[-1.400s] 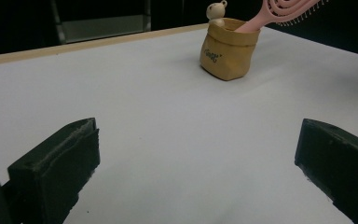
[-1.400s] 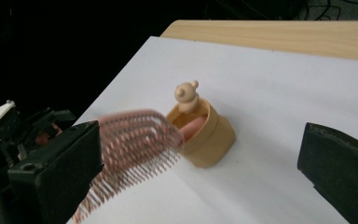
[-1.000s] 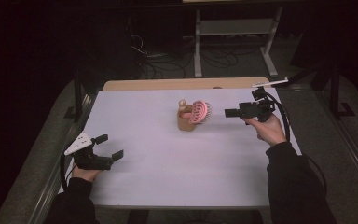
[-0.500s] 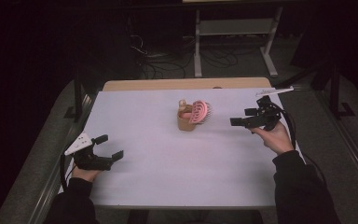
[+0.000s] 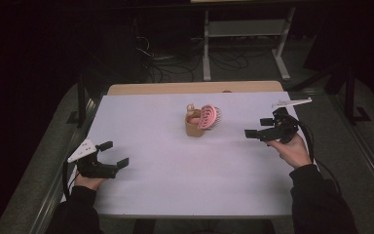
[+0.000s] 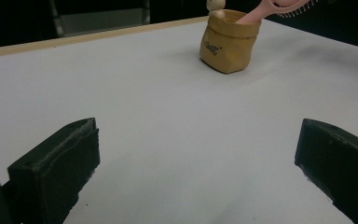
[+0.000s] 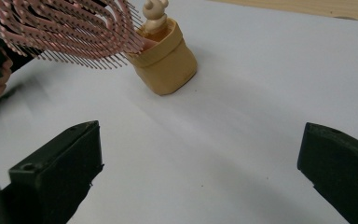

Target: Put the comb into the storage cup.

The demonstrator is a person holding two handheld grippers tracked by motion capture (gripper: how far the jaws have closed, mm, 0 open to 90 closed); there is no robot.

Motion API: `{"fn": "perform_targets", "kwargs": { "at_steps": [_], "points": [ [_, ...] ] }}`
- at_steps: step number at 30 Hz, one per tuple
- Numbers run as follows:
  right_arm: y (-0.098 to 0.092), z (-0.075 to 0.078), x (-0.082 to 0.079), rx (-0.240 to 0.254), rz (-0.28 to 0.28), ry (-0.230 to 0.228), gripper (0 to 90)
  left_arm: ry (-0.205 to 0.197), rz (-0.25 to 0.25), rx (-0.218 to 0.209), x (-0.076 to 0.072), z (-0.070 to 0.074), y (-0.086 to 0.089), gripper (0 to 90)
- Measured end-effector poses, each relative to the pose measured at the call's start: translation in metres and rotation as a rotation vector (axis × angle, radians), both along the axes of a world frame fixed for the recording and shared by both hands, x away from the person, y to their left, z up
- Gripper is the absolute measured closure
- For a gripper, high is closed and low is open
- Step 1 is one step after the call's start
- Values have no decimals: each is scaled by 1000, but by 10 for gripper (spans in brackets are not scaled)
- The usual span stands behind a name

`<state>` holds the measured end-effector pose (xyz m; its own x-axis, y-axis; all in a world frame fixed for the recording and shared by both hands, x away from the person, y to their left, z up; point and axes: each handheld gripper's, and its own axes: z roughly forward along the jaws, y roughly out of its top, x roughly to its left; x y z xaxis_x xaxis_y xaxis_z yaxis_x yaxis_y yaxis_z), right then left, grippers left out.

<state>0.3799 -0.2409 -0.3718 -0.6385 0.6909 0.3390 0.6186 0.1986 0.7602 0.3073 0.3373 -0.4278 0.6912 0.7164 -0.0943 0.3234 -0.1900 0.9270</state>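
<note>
1. Pink brush [image 7: 65,32]: cut off by the right gripper view's edge from 9 to 12 o'clock; handle end hidden inside the tan pouch [image 7: 165,60].
2. Pouch lettering [image 6: 213,47]: too small to read.
3. Wooden figure [image 6: 216,5]: head cropped at 12 o'clock; lower body hidden in the pouch.

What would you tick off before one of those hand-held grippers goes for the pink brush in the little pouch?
1. Right hand-held gripper jaws wide apart with nothing between them: ok.
2. Left hand-held gripper jaws apart with nothing between them: ok.
3. Pink hairbrush reachable, head sticking out of the tan pouch: ok.
4. Pouch standing upright on the table: ok.
5. Bare table between right gripper and pouch: ok.
6. Wooden figure in the pouch beside the brush, free of its handle: cannot tell.
</note>
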Motion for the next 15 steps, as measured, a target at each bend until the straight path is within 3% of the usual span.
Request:
{"fn": "perform_targets", "kwargs": {
  "at_steps": [15],
  "points": [
    [-8, -10, -20, -36, 1, -17, 0, 6, -3, 4, 0, -1, 1, 0]
  ]
}}
